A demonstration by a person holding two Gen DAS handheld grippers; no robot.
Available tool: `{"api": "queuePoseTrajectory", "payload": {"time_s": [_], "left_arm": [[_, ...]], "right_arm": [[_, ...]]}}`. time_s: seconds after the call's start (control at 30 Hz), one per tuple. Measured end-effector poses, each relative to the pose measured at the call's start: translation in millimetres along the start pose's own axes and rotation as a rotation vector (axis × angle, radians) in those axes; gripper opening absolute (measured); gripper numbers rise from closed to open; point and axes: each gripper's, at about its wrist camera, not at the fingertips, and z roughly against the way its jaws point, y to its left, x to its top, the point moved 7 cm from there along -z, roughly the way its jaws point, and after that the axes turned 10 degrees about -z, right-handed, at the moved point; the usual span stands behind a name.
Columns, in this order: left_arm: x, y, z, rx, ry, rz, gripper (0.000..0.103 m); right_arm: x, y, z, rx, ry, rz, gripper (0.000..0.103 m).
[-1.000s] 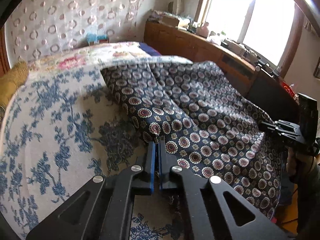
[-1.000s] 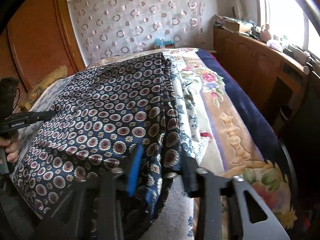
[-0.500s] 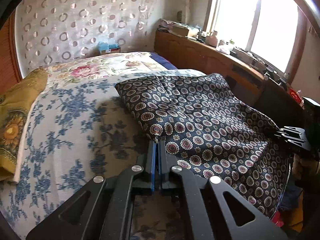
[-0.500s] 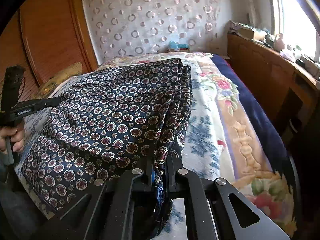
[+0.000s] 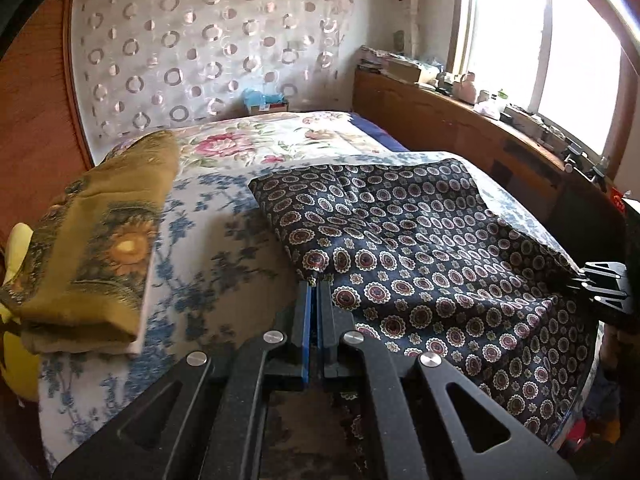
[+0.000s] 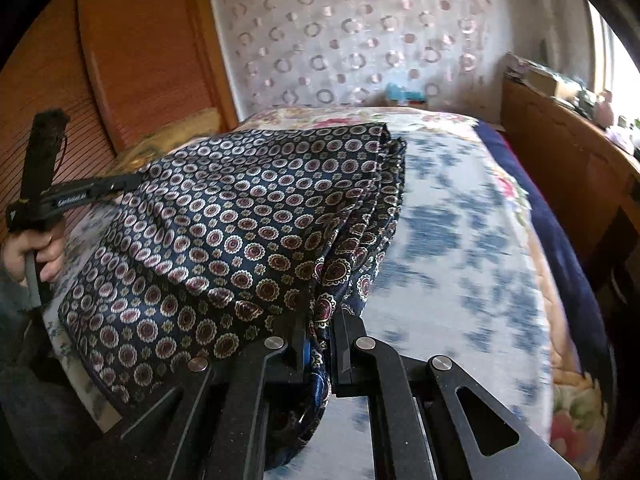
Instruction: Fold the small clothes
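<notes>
While both pairs of jaws stay pinched on fabric, the left gripper (image 5: pixel 316 284) clamps the near left corner of the navy silky cloth with round medallion print (image 5: pixel 420 240), and the right gripper (image 6: pixel 318 320) clamps its bunched near right edge. This cloth lies spread across the blue-flowered white bedspread (image 5: pixel 208 240). Farther left sits a folded olive sunflower-print cloth (image 5: pixel 104 240).

Right tool (image 6: pixel 318 320) pinches navy patterned cloth (image 6: pixel 248 232) above the bed (image 6: pixel 460 248)
</notes>
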Motion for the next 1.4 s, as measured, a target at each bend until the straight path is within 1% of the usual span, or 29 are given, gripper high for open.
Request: {"api": "queuePoseTrajectory", "payload": {"time_s": [0.1,0.2,0.23,0.27,0.3,0.37,0.43,0.47,0.5,0.6,0.67,0.73,0.77,0.83,0.9,0.97,1.23,1.4], "left_arm": [[-5.9,-2.0,0.2,-0.014,0.010,-0.006,0.003],[-12.8,-2.6,4.7,0.006,0.013,-0.020,0.004],[-14.3,-2.2,6.6,0.007,0.012,-0.025,0.006],[-17.0,-4.9,9.5,0.003,0.012,-0.031,0.017],[-20.3,-7.5,12.0,0.000,0.011,-0.035,0.029],[-25.9,-9.4,15.8,-0.007,0.009,-0.040,0.040],[-33.4,-12.4,17.8,-0.015,0.024,-0.045,0.041],[-36.6,-13.7,18.8,-0.018,0.032,-0.046,0.042],[-40.9,-15.1,20.1,-0.023,0.039,-0.045,0.048],[-53.4,-19.9,25.2,-0.046,0.050,-0.030,0.056],[-61.0,-22.8,27.7,-0.054,0.056,-0.026,0.062],[-68.2,-25.5,31.1,-0.047,0.059,-0.025,0.063],[-71.0,-26.0,33.1,-0.033,0.060,-0.024,0.063],[-75.7,-26.6,36.9,-0.013,0.064,-0.026,0.063],[-80.6,-28.4,39.8,-0.022,0.064,-0.019,0.063],[-84.0,-29.1,41.5,-0.029,0.066,-0.009,0.063],[-96.6,-31.1,40.3,-0.041,0.088,0.013,0.063],[-100.6,-33.2,40.9,-0.041,0.088,0.017,0.063]], "right_arm": [[0.1,-4.2,-6.5,-0.007,0.002,0.006,0.006],[2.1,-17.1,-10.9,-0.015,0.007,-0.006,0.006],[2.3,-22.3,-11.3,-0.024,0.008,-0.009,0.013],[2.8,-28.5,-11.1,-0.046,0.005,-0.011,0.020],[2.5,-33.2,-11.0,-0.059,0.002,-0.012,0.021],[2.4,-39.6,-11.7,-0.056,0.002,-0.017,0.023],[1.9,-44.7,-11.5,-0.066,-0.001,-0.011,0.026],[0.6,-46.2,-10.4,-0.071,-0.005,-0.006,0.027],[0.0,-45.2,-11.1,-0.075,-0.007,-0.002,0.027],[-5.0,-46.5,-5.6,-0.089,-0.015,0.013,0.032],[-4.7,-35.4,-9.6,-0.095,-0.023,0.026,0.042],[-4.1,-29.8,-10.8,-0.098,-0.029,0.036,0.046],[-4.9,-17.7,-10.4,-0.103,-0.033,0.042,0.046],[-3.6,-12.9,-8.2,-0.109,-0.044,0.052,0.047],[-4.8,-6.5,-5.7,-0.107,-0.051,0.058,0.048],[-6.5,3.8,-7.4,-0.105,-0.048,0.066,0.052],[-16.2,24.3,-35.5,-0.065,0.002,0.082,0.054],[-24.3,32.1,-49.4,-0.073,0.038,0.098,0.055]]}}
